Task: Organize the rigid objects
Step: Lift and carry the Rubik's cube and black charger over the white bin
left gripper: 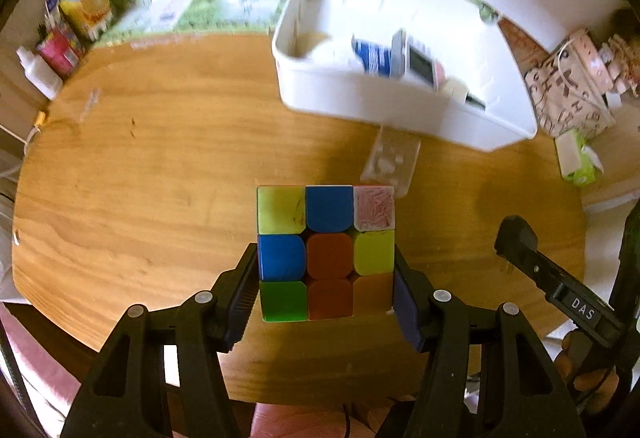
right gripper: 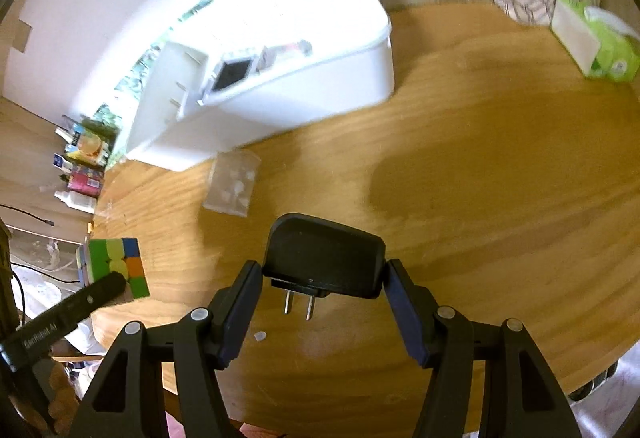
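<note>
nearest to the left wrist camera, the left gripper [left gripper: 326, 278] is clenched on a puzzle cube [left gripper: 326, 252], with one pad on each side face of the lower rows. the cube hangs clear above the wooden table [left gripper: 160, 177] and casts a shadow under itself, so i judge it is lifted for carrying and not resting. the side grip leaves the top part free, which should make it easy to lower it into a container.

in the right wrist view, the right gripper [right gripper: 323, 288] is grasping a black plug adapter [right gripper: 324, 256] by its two short ends. its two metal prongs point back toward the camera, away from the pads, probably so the flat body gives a firm hold. the adapter also seems to be above the table, not on it.

a little farther, between the held things and the bin, a small clear plastic case [right gripper: 232, 183] lies flat on the wood, not yet picked.

farther still stands a white storage bin [left gripper: 400, 109]. it already holds some things, among them a small device with a dark screen [right gripper: 234, 73] and something blue. this looks like the place where both objects should go.

at the far right edge lie a green tissue pack [right gripper: 600, 41] and a patterned bag [left gripper: 568, 93]; at the far left, a few bottles and packets.
</note>
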### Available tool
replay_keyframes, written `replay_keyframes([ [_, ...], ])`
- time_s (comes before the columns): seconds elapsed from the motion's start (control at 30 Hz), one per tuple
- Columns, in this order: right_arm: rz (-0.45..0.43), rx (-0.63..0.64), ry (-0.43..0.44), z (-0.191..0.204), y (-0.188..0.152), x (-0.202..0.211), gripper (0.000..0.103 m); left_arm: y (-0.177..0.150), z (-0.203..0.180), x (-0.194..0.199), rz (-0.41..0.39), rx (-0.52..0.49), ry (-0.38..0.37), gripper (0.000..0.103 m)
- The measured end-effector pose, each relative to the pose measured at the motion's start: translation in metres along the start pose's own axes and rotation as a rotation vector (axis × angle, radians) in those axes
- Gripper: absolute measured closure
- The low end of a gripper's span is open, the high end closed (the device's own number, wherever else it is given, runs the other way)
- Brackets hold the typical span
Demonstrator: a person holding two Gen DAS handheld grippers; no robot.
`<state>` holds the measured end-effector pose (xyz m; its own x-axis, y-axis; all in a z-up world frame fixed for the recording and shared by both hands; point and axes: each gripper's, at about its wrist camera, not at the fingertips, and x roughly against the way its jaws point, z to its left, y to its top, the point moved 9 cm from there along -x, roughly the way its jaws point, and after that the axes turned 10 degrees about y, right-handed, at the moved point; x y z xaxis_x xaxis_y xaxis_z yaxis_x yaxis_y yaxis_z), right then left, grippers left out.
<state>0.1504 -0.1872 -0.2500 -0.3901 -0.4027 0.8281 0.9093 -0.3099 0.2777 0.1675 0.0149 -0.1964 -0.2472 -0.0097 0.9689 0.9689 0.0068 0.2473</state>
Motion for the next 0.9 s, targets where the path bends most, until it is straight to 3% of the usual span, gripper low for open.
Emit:
replay_keyframes([
  [0.47, -0.154, 0.128, 0.065, 0.022, 0.067, 0.034, 0.04, 0.069, -0.025, 0.018, -0.114, -0.023, -0.018, 0.039],
  [0.9, -0.253, 0.198, 0.085, 0.025, 0.125, 0.024, 0.04, 0.127, -0.046, -0.009, -0.136, -0.02, -0.074, 0.039],
])
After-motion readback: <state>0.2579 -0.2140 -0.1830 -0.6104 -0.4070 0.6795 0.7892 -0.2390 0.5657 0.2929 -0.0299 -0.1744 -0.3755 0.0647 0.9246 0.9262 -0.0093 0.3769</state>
